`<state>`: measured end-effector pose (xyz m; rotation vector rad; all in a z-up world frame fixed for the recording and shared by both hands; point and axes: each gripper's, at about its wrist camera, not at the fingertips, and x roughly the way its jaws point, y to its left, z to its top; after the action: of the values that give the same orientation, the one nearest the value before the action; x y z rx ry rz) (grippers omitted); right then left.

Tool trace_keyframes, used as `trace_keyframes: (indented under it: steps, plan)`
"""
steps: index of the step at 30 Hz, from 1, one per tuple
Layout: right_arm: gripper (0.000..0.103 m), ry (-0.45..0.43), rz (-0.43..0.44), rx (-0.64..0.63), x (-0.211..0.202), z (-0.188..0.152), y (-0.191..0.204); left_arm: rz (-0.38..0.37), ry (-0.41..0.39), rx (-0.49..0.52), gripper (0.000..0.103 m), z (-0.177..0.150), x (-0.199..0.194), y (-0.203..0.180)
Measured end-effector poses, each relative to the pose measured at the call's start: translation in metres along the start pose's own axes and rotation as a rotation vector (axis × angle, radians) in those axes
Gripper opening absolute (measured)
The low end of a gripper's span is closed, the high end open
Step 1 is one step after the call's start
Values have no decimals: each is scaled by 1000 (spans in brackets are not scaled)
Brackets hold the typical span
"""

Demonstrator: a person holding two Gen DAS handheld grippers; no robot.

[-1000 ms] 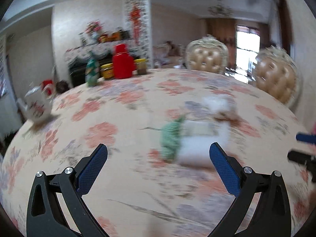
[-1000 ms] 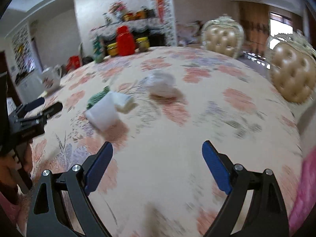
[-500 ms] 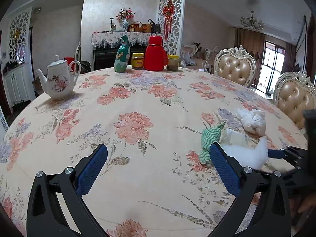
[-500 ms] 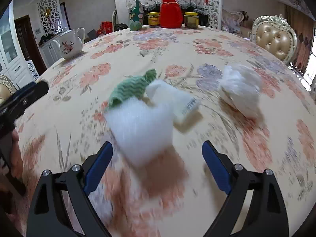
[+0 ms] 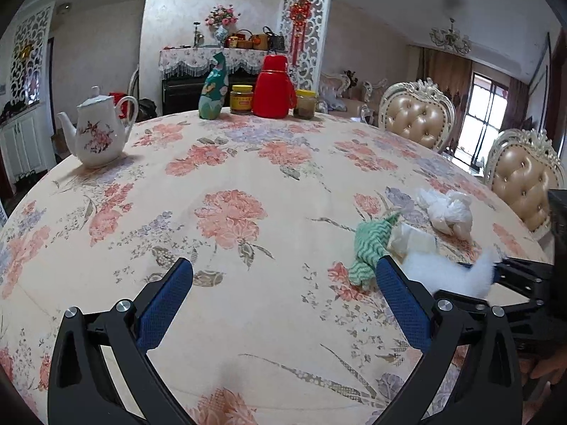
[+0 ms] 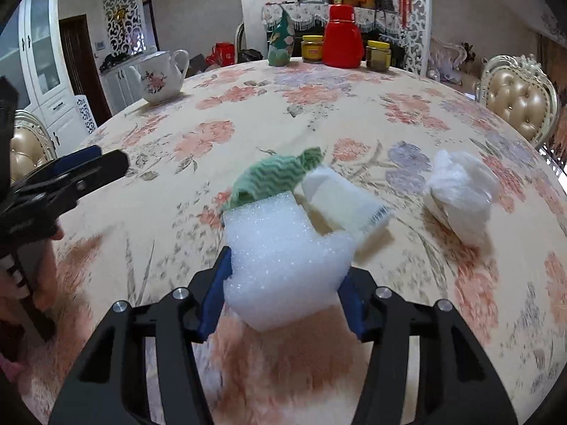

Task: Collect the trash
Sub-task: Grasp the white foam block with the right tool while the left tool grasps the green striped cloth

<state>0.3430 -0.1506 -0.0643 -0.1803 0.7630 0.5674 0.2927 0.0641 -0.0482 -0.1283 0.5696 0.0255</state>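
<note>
Left wrist view: the left gripper (image 5: 283, 301) hangs over the flowered tabletop (image 5: 230, 184) with its blue fingers (image 5: 164, 304) spread wide and nothing between them. Just beyond the right-hand finger lies a cluster of trash: a green zigzag cloth (image 5: 370, 248), a cream paper wad (image 5: 413, 241) touching it, and a crumpled white plastic bag (image 5: 448, 212) a little farther back. At the right edge the right gripper (image 5: 496, 276) reaches in, its fingers pressed on a white foam piece (image 5: 446, 274). Far across the tabletop stand a white teapot (image 5: 101, 134), a teal bottle (image 5: 212, 88), a red thermos (image 5: 273, 86) and two jars (image 5: 241, 99) beside it.

Right wrist view: the right gripper (image 6: 283, 283) has just been closing, and its blue fingers (image 6: 216, 297) now clamp the white foam piece (image 6: 283, 251) from both sides, low over the tabletop (image 6: 354, 113). Whether the foam rests on the cloth or is lifted off it I cannot tell. The green zigzag cloth (image 6: 280, 177) touches the foam's far edge, the cream paper wad (image 6: 343, 205) leans against its right side, and the crumpled white plastic bag (image 6: 460, 191) sits apart to the right. The left gripper (image 6: 88, 164) shows at the left edge, held in a hand (image 6: 39, 276).
</note>
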Motion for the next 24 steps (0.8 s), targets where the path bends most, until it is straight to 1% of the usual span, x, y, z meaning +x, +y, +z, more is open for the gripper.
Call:
trace_keyframes:
  steps: [3,7,9,12,15,17,20,22,24]
  plan:
    - [54,-25,-43,69,-22,-15,-14,-27,19,15,97,-2,2,-7]
    - [54,-54,-148,187,-56,-39,-38,-45,24,63,97,-5,1,-20]
    - [54,-68,-195,217,-69,-49,-48,-64,42,73,97,-6,0,-29]
    - [55,-77,-209,253,-80,-60,-62,-84,88,78,96,-3,3,-47]
    - [55,-93,-211,280,-86,-67,-71,-84,128,122,92,1,12,-68]
    - [55,-110,-212,292,-88,-70,-73,-83,144,126,87,5,22,-78]
    - [55,-115,-203,302,-88,-72,-73,-64,174,132,78,11,45,-87]
    - [55,-127,-203,291,-88,-70,-70,-42,182,145,75,14,60,-93]
    - [56,-120,-210,285,-87,-70,-68,-15,203,152,68,15,75,-96]
